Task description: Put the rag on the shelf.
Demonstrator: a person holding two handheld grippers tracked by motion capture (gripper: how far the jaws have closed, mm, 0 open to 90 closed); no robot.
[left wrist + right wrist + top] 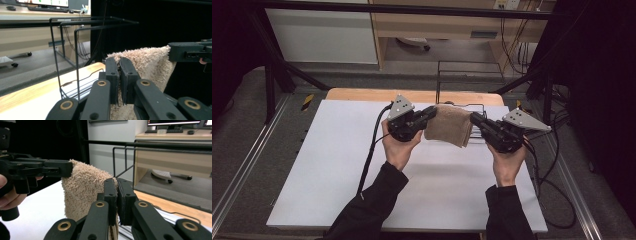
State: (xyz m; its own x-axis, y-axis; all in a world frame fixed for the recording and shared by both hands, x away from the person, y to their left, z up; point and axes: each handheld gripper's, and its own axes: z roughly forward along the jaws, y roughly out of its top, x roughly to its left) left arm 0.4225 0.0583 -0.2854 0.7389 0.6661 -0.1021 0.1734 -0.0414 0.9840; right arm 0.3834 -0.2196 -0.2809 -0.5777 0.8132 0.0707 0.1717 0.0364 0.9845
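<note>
Forearms enter from the bottom edge of the high view; at centre-left the left gripper [428, 114] is clamped on one top corner of the beige towel [449, 125], and at centre-right the right gripper [474, 119] is clamped on the other. Towel hangs between them, clear of the white table [332, 165], just in front of the black wire rack [467, 75]. A two-corner hold likely keeps the cloth spread flat for draping over the rack.
</note>
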